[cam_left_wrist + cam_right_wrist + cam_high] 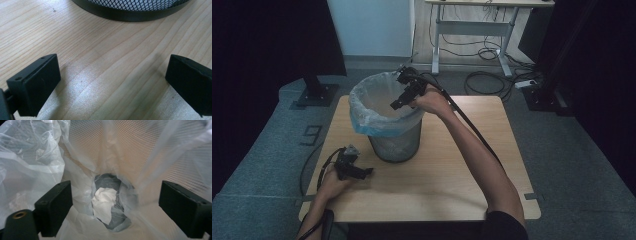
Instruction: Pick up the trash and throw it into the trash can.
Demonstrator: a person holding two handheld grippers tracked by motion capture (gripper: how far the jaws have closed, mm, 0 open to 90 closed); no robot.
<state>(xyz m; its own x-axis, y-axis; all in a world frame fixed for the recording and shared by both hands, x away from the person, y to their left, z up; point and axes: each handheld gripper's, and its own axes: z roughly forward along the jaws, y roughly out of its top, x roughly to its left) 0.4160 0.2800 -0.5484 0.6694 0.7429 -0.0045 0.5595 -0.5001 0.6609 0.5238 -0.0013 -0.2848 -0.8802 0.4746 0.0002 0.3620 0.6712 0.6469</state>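
A black mesh wastebasket (pixel 394 142) stands on the wooden tabletop (pixel 452 170), toward its far left corner, lined with a clear plastic bag (pixel 372 122) whose top is folded out over the rim. The right gripper (pixel 404 95) is held above the basket's far right rim, tilted down into the opening, with the right hand (pixel 432 100) just behind it and its cable (pixel 472 127) trailing back along the forearm. In the right gripper view its 2 jaws stand wide apart with nothing between them, looking down the bag-lined mesh wall (pixel 140 147) to the bottom, where a crumpled white piece of paper (pixel 105 201) lies in the folds of the plastic bag (pixel 30 162). The left gripper (pixel 357 170) rests low over the tabletop near the near left corner, just beside the basket's base and apart from it, held by the left hand (pixel 332 182). In the left gripper view its 2 jaws are likewise spread wide and empty over bare wood grain (pixel 107 65), with the dark lower band of the wastebasket (pixel 130 13) ahead of them. Beyond the far edge of the table, a white desk frame (pixel 472 35) and loose cables (pixel 484 82) lie on the grey floor.
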